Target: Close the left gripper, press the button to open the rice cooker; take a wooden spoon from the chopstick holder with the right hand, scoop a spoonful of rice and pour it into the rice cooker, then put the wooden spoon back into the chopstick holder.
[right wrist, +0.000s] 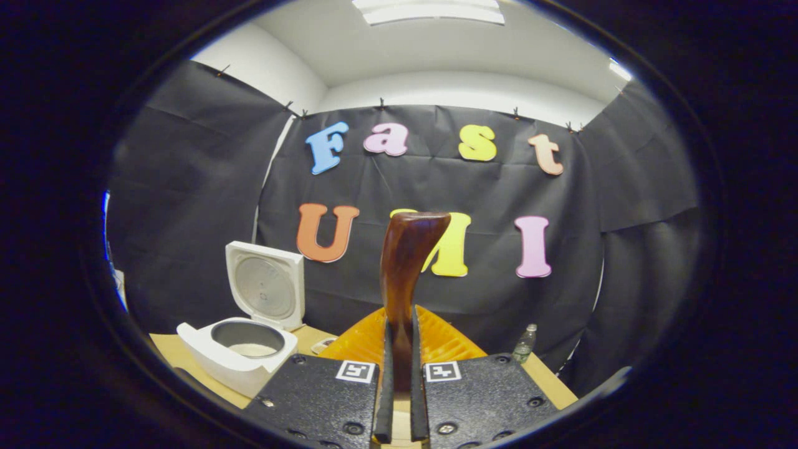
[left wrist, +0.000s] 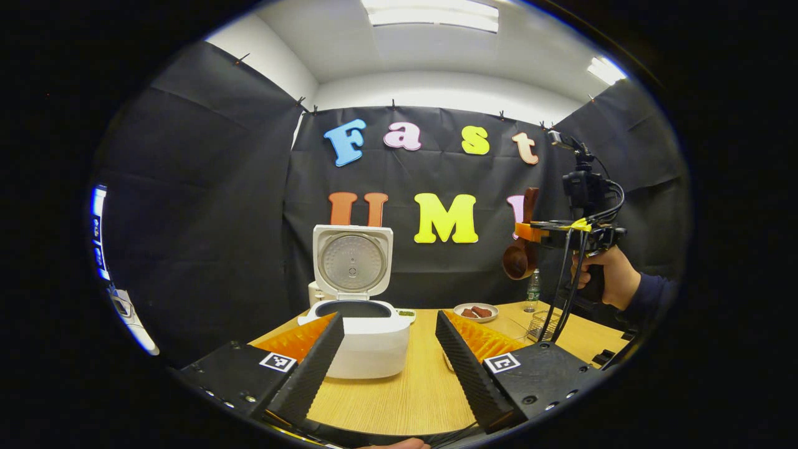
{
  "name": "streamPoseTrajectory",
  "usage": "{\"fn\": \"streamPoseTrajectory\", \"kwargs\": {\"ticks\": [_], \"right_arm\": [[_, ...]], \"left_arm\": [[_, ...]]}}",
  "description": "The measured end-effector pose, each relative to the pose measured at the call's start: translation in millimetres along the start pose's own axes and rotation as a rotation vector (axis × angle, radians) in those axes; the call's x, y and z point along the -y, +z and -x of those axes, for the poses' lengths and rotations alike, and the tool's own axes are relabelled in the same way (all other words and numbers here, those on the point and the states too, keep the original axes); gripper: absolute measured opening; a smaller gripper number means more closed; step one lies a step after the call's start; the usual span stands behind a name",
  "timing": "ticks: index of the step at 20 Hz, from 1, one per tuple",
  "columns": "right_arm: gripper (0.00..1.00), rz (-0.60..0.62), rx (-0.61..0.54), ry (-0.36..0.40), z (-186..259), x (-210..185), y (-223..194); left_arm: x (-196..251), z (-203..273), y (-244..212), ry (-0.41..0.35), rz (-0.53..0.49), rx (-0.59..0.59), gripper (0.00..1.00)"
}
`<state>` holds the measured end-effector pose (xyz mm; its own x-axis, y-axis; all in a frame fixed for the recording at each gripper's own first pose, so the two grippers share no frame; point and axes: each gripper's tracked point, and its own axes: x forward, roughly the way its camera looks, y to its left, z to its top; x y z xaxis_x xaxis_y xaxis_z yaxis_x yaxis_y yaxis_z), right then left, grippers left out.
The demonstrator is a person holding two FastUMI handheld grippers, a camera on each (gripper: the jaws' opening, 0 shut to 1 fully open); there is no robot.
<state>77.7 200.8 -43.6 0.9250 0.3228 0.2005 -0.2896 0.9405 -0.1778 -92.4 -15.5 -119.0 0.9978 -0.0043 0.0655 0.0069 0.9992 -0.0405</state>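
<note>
The white rice cooker (left wrist: 365, 349) stands on the wooden table (left wrist: 418, 386) with its lid (left wrist: 352, 260) raised upright. My left gripper (left wrist: 388, 318) hovers low in front of it, open, with nothing between its fingers. Up at the right, a hand holds my right gripper (left wrist: 530, 231) well above the table. That gripper (right wrist: 401, 327) is shut on the handle of the dark wooden spoon (right wrist: 406, 268). The spoon's bowl (left wrist: 520, 259) hangs below the fingers. A wire chopstick holder (left wrist: 541, 324) stands on the table under it. In the right gripper view the cooker (right wrist: 240, 349) lies low to the left, with something pale in its pot.
A small plate with brown pieces (left wrist: 475, 310) and a plastic bottle (left wrist: 532, 290) sit at the back right of the table. A little dish with something green (left wrist: 406, 313) stands just right of the cooker. Cables hang from the right gripper down to the table.
</note>
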Motion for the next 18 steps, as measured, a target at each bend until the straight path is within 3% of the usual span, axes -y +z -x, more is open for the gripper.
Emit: {"fn": "streamPoseTrajectory", "kwargs": {"ticks": [3,10,12,18], "right_arm": [[0.16,-0.004,0.0,-0.034,2.8,37.1,-10.9],[0.17,0.009,0.019,-0.115,-3.6,122.9,-31.2],[0.17,-0.02,-0.01,-0.138,-11.6,140.5,-50.4],[0.18,-0.131,-0.146,-0.149,-41.1,173.7,-127.2]], "left_arm": [[15.6,-2.8,0.8,-0.033,0.014,-0.01,0.94],[19.3,-7.3,6.0,-0.019,-0.005,0.029,0.94],[9.3,-12.2,10.8,0.024,-0.023,0.054,0.94],[14.2,-36.8,-3.6,0.024,-0.013,0.041,0.94]]}}
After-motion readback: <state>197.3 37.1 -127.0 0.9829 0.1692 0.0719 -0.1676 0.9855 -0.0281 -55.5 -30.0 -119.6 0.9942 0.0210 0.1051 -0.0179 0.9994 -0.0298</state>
